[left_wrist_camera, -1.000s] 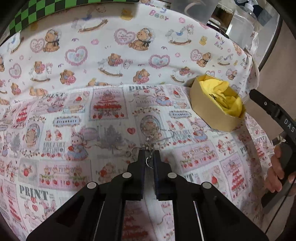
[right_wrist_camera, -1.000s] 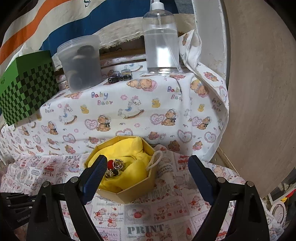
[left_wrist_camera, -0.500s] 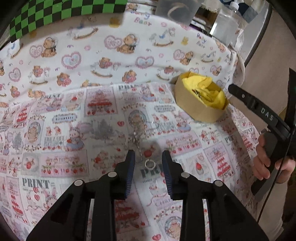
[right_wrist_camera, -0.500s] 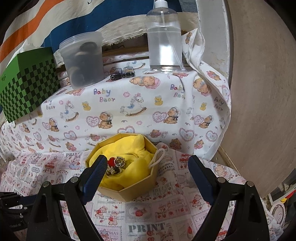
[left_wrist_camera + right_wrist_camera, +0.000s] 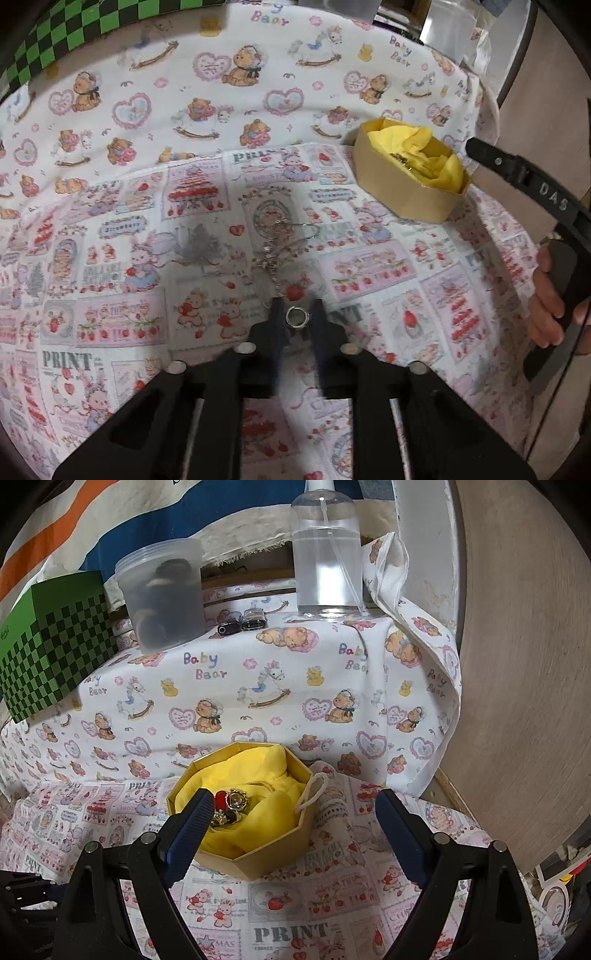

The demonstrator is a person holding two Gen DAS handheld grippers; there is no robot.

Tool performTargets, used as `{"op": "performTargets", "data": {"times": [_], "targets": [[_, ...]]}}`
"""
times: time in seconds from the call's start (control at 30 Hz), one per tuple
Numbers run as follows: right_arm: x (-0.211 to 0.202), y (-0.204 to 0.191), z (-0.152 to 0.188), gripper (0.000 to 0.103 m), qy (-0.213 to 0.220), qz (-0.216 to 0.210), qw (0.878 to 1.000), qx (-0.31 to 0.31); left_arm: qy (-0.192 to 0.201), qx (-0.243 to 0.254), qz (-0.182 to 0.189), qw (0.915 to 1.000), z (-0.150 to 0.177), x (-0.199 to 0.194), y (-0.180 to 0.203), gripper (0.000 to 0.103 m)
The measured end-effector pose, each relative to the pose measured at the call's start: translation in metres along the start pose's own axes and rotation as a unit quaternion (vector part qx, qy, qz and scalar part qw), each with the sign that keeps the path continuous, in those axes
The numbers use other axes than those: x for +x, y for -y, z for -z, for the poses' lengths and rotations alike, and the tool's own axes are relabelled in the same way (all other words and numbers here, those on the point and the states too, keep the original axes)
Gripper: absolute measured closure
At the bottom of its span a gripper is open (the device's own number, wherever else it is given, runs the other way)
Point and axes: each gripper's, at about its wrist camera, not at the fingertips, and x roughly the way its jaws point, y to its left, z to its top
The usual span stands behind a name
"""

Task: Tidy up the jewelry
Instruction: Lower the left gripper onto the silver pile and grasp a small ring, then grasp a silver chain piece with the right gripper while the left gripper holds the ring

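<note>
A small silver ring (image 5: 296,316) lies on the printed cloth between the tips of my left gripper (image 5: 297,318), whose jaws stand a little apart on either side of it. A silver chain with charms (image 5: 274,251) lies just beyond. A tan hexagonal box (image 5: 406,192) lined with yellow cloth stands at the right. In the right wrist view the box (image 5: 275,856) holds several rings and a red piece (image 5: 229,805). My right gripper (image 5: 291,829) is wide open and empty, just in front of the box.
On the raised shelf behind stand a green checkered box (image 5: 51,646), a lidded plastic tub (image 5: 162,594), a clear pump bottle (image 5: 327,554) and two small dark items (image 5: 242,626). A wooden panel (image 5: 524,664) closes off the right side.
My left gripper was shut near the chain, then opened and pulled back. It now straddles the silver ring with its jaws closer together. The right gripper moved slightly nearer the box.
</note>
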Motion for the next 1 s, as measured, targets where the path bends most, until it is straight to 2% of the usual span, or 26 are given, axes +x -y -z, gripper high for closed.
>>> {"op": "performTargets", "data": {"times": [0.1,0.3,0.37,0.43,0.5,0.57,0.67,0.73,0.77,0.83,0.9,1.0], "targets": [[0.0,0.001,0.0,0.013,-0.001,0.001,1.0,0.0,-0.003,-0.013,0.017,0.9998,-0.001,-0.004,-0.004,0.092],[0.0,0.0,0.0,0.013,0.0,-0.005,1.0,-0.002,0.033,-0.046,0.012,0.9983,-0.005,-0.029,-0.021,0.092],[-0.004,-0.005,0.0,0.013,0.003,-0.014,1.0,-0.01,0.052,-0.057,-0.005,0.997,-0.007,-0.04,-0.03,0.092],[-0.008,-0.013,0.001,0.013,0.004,-0.031,0.999,-0.027,0.078,-0.058,-0.031,0.9948,-0.009,-0.05,-0.036,0.092],[-0.014,-0.023,0.003,0.013,0.002,-0.066,0.997,-0.045,0.106,-0.064,-0.055,0.9908,-0.009,-0.059,-0.043,0.092],[-0.017,-0.035,0.006,0.013,0.002,-0.092,0.994,-0.067,0.122,-0.077,-0.066,0.9874,-0.009,-0.064,-0.049,0.092],[-0.019,-0.062,0.01,0.013,0.009,-0.089,0.989,-0.116,0.141,-0.088,-0.044,0.9852,-0.009,-0.077,-0.055,0.092],[-0.013,-0.079,0.014,0.013,-0.009,-0.099,0.986,-0.131,0.16,-0.089,-0.043,0.9821,-0.009,-0.087,-0.057,0.092],[-0.008,-0.09,0.017,0.013,-0.032,-0.117,0.983,-0.141,0.17,-0.088,-0.047,0.9804,-0.01,-0.09,-0.059,0.092],[0.003,-0.113,0.026,0.013,-0.074,-0.139,0.973,-0.171,0.181,-0.088,-0.057,0.9779,-0.011,-0.092,-0.064,0.092],[0.014,-0.141,0.037,0.013,-0.107,-0.137,0.962,-0.211,0.182,-0.099,-0.069,0.9758,-0.013,-0.09,-0.073,0.092],[0.033,-0.164,0.042,0.013,-0.163,-0.138,0.957,-0.196,0.183,-0.121,-0.073,0.9728,-0.013,-0.09,-0.088,0.092]]}}
